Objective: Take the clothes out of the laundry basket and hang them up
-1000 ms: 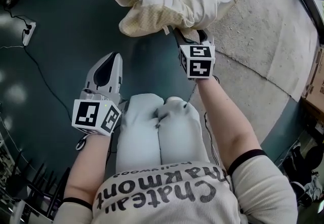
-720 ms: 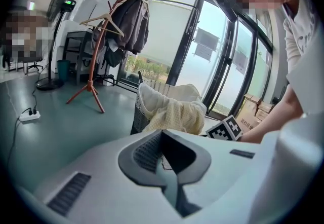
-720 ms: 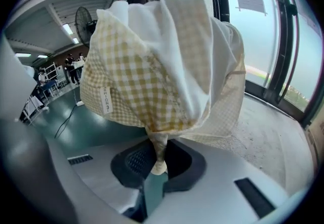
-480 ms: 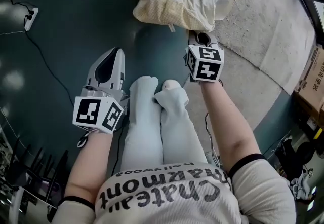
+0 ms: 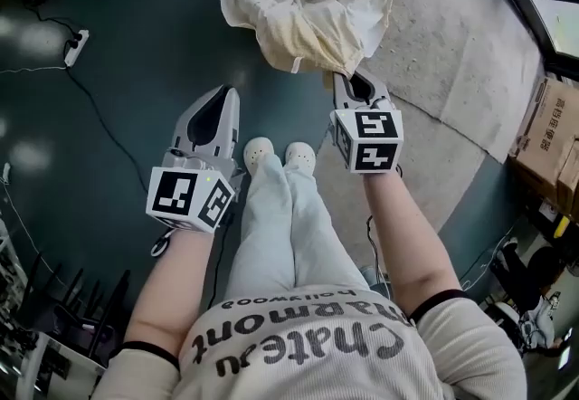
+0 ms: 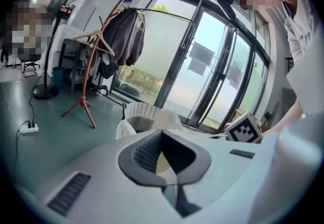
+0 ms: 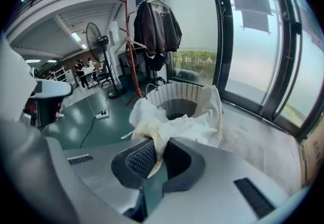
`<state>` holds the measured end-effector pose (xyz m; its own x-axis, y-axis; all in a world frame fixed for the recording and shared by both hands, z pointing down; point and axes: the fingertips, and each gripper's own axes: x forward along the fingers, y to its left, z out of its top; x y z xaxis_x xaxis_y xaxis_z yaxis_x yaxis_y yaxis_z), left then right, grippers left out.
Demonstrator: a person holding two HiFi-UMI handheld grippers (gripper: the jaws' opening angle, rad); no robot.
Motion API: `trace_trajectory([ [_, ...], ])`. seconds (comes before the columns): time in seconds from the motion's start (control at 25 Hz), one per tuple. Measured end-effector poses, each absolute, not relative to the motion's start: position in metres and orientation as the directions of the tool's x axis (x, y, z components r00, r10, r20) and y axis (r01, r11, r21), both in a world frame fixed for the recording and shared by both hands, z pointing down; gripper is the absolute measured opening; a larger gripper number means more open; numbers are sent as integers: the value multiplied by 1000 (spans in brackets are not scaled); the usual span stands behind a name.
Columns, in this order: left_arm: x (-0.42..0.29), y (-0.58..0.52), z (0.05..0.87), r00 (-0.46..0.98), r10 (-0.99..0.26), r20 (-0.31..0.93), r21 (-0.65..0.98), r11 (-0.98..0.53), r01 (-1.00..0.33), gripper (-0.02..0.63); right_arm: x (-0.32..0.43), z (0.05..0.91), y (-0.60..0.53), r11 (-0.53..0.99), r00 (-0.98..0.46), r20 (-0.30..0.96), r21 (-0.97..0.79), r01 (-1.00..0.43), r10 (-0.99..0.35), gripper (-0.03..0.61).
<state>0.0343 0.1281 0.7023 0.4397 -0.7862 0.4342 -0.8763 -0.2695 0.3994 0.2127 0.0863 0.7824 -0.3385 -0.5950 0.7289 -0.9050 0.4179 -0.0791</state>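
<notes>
- A dark green floor (image 5: 136, 18) is stretching away under tall glass doors (image 7: 248, 50). A pale mat (image 5: 443, 54) is lying along the door side, and a cardboard box (image 5: 547, 131) is sitting past the mat's right-hand edge.
- A reddish coat rack (image 7: 134, 66) is standing on the green floor behind the basket. It is carrying dark jackets (image 7: 158, 25) and a bare wooden hanger (image 6: 86, 37), and a pedestal fan (image 7: 94, 33) is standing further back.
- A white power strip (image 5: 76, 47) is lying on the floor well off to the left, with its cable trailing across the green.
- The white woven laundry basket (image 7: 172, 95) is standing where the green floor meets the mat's edge.
- A cream garment (image 5: 308, 9) is spilling over the basket's near rim and down one side, hanging toward the person.
- The right gripper (image 5: 349, 83) is pinching a fold at the garment's lower edge. Its jaws are pressing together on the cloth, which is running up from between the ribbed pads (image 7: 139, 159).
- The left gripper (image 5: 221, 98) is hovering over bare floor, well apart from the garment. Its jaws are closing fully on each other with nothing between them.
- The person's white shoes (image 5: 259, 152) are standing side by side near the mat's edge, between the two grippers.
</notes>
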Motion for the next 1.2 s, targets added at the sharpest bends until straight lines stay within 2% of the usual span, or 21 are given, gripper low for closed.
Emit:
trace_trajectory([
  [0.36,38,108,595,494,-792,357,384,-357,-851,16,201,651,57,459,-362,689,-48,-887,-628,35],
  [0.48,43,103,564,533,-782,323,404,-395,-825,146,193,591,44,483,-390,648,-38,-875,-655,35],
  [0.72,52,102,513,581,-756,301,354,-477,-804,172,174,462,34,565,-469,539,18,-825,-700,35],
  [0.92,60,95,472,649,-700,298,300,-577,-760,212,155,354,46,670,-591,468,3,-742,-657,35],
  [1.2,74,98,396,750,-628,206,205,-722,-661,239,123,209,80,761,-705,305,123,-637,-640,35],
])
